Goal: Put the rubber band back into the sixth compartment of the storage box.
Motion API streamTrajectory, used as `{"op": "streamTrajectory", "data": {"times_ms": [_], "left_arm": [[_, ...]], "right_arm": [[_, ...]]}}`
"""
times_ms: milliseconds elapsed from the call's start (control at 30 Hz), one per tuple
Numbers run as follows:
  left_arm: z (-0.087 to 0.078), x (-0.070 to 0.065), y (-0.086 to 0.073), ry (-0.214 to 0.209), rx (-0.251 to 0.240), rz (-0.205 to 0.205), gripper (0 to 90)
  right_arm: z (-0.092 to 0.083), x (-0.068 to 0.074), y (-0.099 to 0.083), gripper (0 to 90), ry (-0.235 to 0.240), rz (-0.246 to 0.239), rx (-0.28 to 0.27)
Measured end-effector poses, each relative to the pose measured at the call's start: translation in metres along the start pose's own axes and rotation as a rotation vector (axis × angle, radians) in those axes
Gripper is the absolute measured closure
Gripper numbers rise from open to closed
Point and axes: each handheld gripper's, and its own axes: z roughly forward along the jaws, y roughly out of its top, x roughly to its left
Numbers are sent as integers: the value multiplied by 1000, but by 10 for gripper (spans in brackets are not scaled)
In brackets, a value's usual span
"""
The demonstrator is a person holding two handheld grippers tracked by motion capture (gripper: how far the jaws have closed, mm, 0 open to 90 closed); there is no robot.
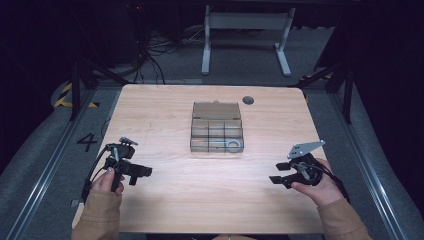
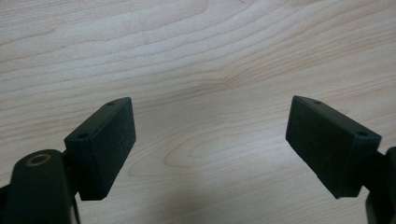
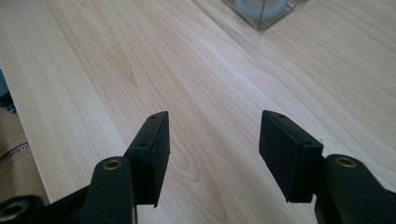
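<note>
With both the left gripper [image 1: 142, 172] and right gripper [image 1: 278, 172] wide and empty, approach the far compartment box [image 1: 217, 128] squarely, jaws level.

bare table [image 1: 165, 200] between both hands, compartment box [image 1: 217, 127] mid-table the sole obstacle

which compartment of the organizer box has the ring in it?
The front-right compartment of the clear organizer box, nearest the right gripper: a ring lies there; the others look empty.
</note>
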Motion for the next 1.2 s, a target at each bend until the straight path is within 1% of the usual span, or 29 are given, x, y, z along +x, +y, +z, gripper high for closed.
{"op": "streamTrajectory", "data": {"times_ms": [167, 533, 567, 800, 967, 1200], "left_arm": [[0, 0, 0, 1, 1, 0, 166], [1, 0, 0, 5, 2, 1, 166], [1, 0, 0, 5, 3, 1, 166], [2, -1, 0, 9, 3, 1, 166], [2, -1, 0, 9, 7, 3, 166], [2, -1, 0, 11, 6, 4, 166]], "right_arm": [[7, 2, -5, 439, 2, -2, 10], [29, 3, -19, 440, -7, -8, 55], [31, 3, -20, 440, -6, -15, 56], [37, 5, -28, 441, -15, -20, 42], [43, 8, -34, 437, -21, -25, 54], [46, 11, -35, 424, -37, -39, 52]]}}
